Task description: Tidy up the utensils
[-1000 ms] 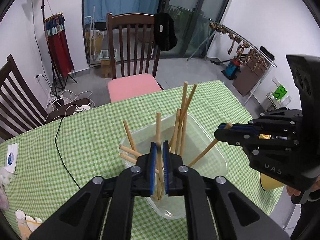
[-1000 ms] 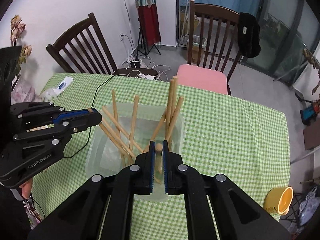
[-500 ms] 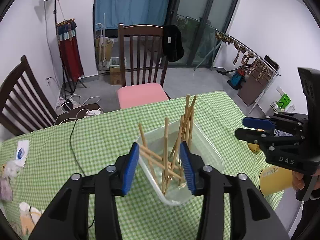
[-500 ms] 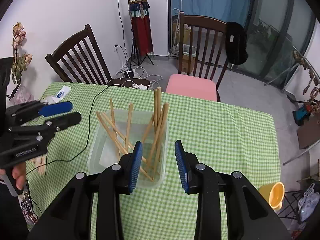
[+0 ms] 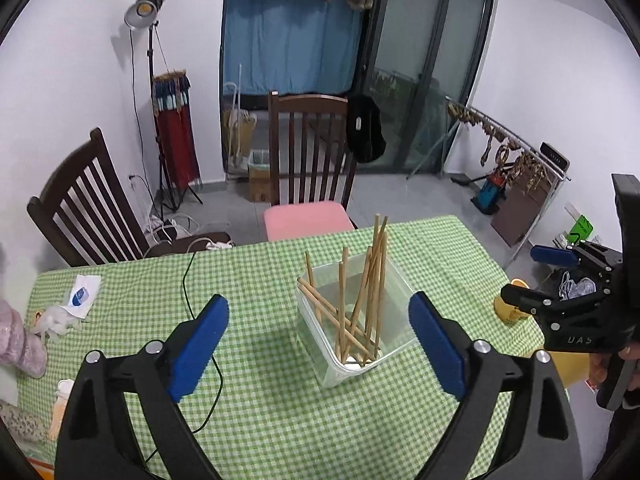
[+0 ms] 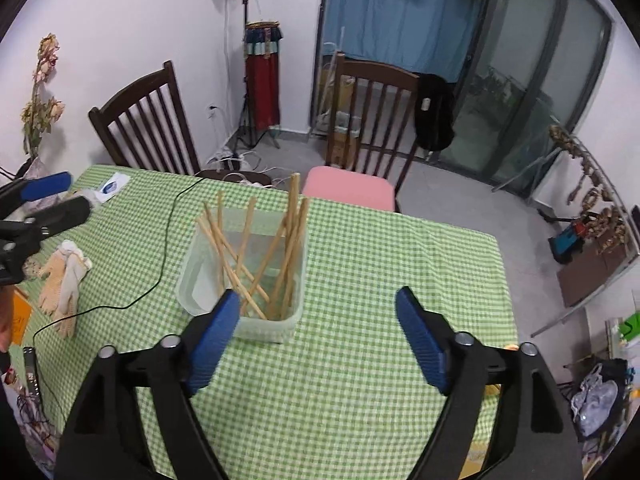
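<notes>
Scanning from the left: gloves (image 6: pixel 64 280) and a black cable (image 5: pixel 188 280) lie on the checked table (image 5: pixel 260 400).
Left gripper (image 5: pixel 318 340): jaws spread wide, holding nothing, hanging above the cloth.
Chopsticks (image 5: pixel 360 288): standing loosely crossed in the clear container (image 5: pixel 396 344) near the table's middle, leaning on its walls.
Right gripper (image 6: pixel 318 336): jaws also wide apart and empty, just beside the container.
Yellow cup (image 5: pixel 510 306): at the right edge, possibly partly off the cloth; hard to tell.
Risk: a careless reach could nudge the light container or knock the leaning sticks out.
</notes>
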